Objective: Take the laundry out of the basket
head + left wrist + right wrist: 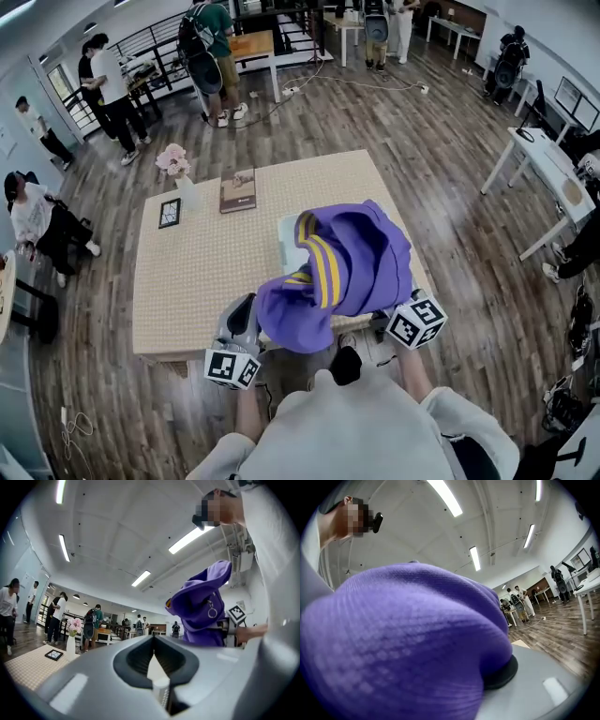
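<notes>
Purple fabric fills the right gripper view: it is the purple knitted garment with yellow stripes (342, 267). The right gripper (389, 319) has its jaws closed on a thick bunch of this garment and holds it in the air. The garment hangs above the beige square table (197, 281), over the pale basket (288, 246), of which only one edge shows. The left gripper (153, 667) is just beside the garment, with its ribbed pads together and nothing between them.
</notes>
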Action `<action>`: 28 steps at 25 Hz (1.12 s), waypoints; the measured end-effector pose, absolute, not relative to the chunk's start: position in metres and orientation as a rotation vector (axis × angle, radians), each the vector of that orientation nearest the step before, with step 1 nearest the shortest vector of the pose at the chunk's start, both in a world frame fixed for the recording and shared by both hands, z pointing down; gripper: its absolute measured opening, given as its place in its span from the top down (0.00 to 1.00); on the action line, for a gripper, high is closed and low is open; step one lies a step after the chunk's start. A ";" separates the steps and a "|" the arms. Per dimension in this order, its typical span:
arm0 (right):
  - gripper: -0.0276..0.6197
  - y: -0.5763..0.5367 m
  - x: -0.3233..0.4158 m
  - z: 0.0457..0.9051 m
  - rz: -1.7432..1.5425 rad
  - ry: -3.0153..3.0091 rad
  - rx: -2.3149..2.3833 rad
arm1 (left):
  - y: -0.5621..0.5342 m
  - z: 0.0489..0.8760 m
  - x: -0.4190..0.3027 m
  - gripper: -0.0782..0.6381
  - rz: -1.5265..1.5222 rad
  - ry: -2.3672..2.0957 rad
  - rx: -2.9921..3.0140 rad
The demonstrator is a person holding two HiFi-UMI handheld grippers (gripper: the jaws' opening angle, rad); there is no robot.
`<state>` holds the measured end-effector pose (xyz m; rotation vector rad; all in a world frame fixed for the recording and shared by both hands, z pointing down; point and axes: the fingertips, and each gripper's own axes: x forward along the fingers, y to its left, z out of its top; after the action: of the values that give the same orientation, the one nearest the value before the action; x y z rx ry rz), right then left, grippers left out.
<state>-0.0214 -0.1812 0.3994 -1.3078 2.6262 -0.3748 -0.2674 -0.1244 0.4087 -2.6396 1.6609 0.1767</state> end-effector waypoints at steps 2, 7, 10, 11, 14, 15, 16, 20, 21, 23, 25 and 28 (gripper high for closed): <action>0.45 -0.158 -0.020 0.400 -0.383 2.608 -1.321 | -0.105 0.408 -0.266 0.88 0.184 1.638 -2.651; 0.45 -0.110 -0.020 0.406 -0.390 2.606 -1.334 | -0.068 0.409 -0.263 0.88 0.209 1.617 -2.668; 0.45 -0.089 -0.014 0.408 -0.400 2.612 -1.339 | -0.050 0.403 -0.254 0.88 0.217 1.604 -2.662; 0.45 -0.082 -0.011 0.409 -0.409 2.611 -1.335 | -0.044 0.400 -0.249 0.88 0.216 1.598 -2.656; 0.45 -0.061 0.002 0.409 -0.429 2.605 -1.301 | -0.023 0.395 -0.235 0.88 0.213 1.603 -2.638; 0.45 -0.053 0.007 0.410 -0.432 2.607 -1.291 | -0.015 0.395 -0.230 0.88 0.216 1.616 -2.634; 0.45 -0.044 0.014 0.411 -0.434 2.612 -1.285 | -0.006 0.395 -0.223 0.88 0.218 1.627 -2.630; 0.45 -0.009 0.045 0.417 -0.456 2.621 -1.272 | 0.035 0.397 -0.190 0.88 0.200 1.648 -2.623; 0.45 0.001 0.052 0.421 -0.466 2.621 -1.267 | 0.046 0.399 -0.184 0.88 0.194 1.658 -2.624; 0.45 0.019 0.062 0.427 -0.487 2.623 -1.262 | 0.068 0.404 -0.173 0.88 0.186 1.678 -2.627; 0.45 0.035 0.070 0.431 -0.496 2.626 -1.257 | 0.086 0.407 -0.164 0.88 0.181 1.685 -2.626; 0.45 0.053 0.075 0.434 -0.501 2.625 -1.245 | 0.106 0.408 -0.157 0.88 0.166 1.687 -2.617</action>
<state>0.0754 0.0532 0.4342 -1.2450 2.6249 -0.5012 -0.1573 0.1065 0.4081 -2.6170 1.6872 0.1664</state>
